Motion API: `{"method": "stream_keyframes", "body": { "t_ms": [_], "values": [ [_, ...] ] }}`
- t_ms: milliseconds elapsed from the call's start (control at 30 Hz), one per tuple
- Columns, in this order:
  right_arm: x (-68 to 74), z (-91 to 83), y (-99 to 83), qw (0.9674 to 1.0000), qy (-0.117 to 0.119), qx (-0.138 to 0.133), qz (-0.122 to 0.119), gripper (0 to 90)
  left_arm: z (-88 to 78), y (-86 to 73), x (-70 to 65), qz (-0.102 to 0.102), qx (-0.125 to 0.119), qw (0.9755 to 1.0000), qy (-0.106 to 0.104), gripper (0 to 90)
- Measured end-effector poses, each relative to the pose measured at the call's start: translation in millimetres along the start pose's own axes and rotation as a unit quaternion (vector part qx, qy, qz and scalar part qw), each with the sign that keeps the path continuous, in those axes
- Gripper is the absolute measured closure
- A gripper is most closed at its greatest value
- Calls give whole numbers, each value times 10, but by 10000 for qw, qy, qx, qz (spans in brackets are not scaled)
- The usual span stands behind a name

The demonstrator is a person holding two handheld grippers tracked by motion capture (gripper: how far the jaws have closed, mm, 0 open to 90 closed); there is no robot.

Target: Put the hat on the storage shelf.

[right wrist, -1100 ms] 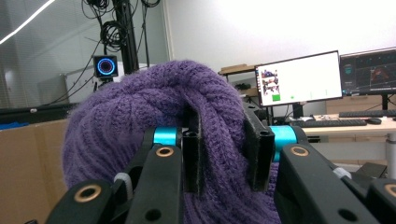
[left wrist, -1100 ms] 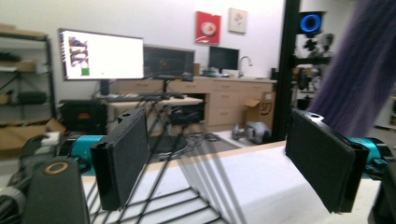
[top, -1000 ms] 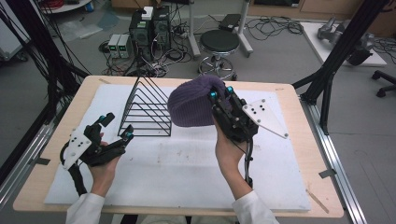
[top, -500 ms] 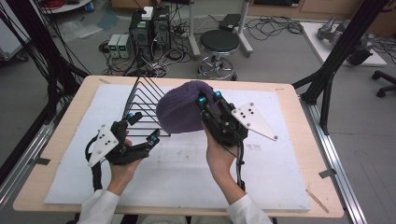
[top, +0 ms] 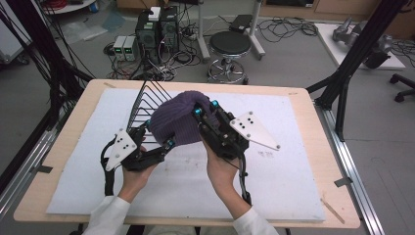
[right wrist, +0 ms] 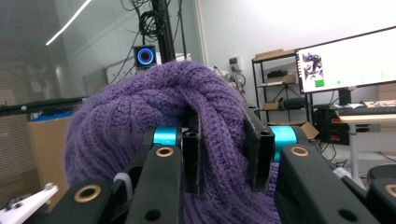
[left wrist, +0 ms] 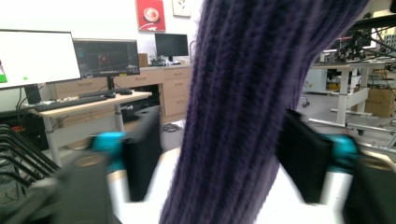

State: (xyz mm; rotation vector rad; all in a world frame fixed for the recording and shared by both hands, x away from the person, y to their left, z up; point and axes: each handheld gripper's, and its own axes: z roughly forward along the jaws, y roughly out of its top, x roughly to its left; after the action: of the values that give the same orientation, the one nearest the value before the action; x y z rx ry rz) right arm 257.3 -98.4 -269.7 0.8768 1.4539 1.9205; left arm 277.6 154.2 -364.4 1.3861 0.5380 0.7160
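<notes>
Purple knit hat (top: 176,121) held above the white mat (top: 293,186), near the table's middle. The right gripper (top: 203,108) pinches a fold of it; the left gripper (top: 157,135) has just been closing around its near-left edge, pads not yet pressing. A black wire rack (top: 144,105) stands just behind.

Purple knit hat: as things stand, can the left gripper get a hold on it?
Probably yes. The purple knit hat hangs between the left gripper jaws, which have just been closing, with nothing between. The right gripper holds it up.
</notes>
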Motion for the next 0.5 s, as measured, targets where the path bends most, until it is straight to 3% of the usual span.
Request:
{"method": "stream_keyframes", "body": {
  "t_ms": [33, 67, 167, 233, 267, 333, 500],
  "values": [
    [7, 2, -3, 10000, 6, 7, -2, 728, -7, 6, 10, 7, 4, 10000, -6, 566],
    [8, -1, -7, 10000, -22, 22, -90, 727, -17, 14, 28, 26, 46, 10000, -59, 766],
    [8, -7, -6, 9998, -63, 34, -179, 727, -39, 39, 85, 116, 105, 9997, -184, 784],
    [1, -13, -2, 9995, -130, 27, -284, 726, -73, 49, 129, 441, 18, 9988, -204, 793],
    [-4, -14, 0, 9992, -177, 20, -370, 726, -88, 55, 150, 509, 5, 9985, -212, 797],
    [-29, 10, -7, 9982, -293, 21, -516, 726, -114, 76, 214, 458, -15, 9987, -231, 806],
    [-55, 81, -29, 9983, -353, 4, -458, 728, -152, 181, 368, 270, -3, 9994, -238, 812]
  ]
}}
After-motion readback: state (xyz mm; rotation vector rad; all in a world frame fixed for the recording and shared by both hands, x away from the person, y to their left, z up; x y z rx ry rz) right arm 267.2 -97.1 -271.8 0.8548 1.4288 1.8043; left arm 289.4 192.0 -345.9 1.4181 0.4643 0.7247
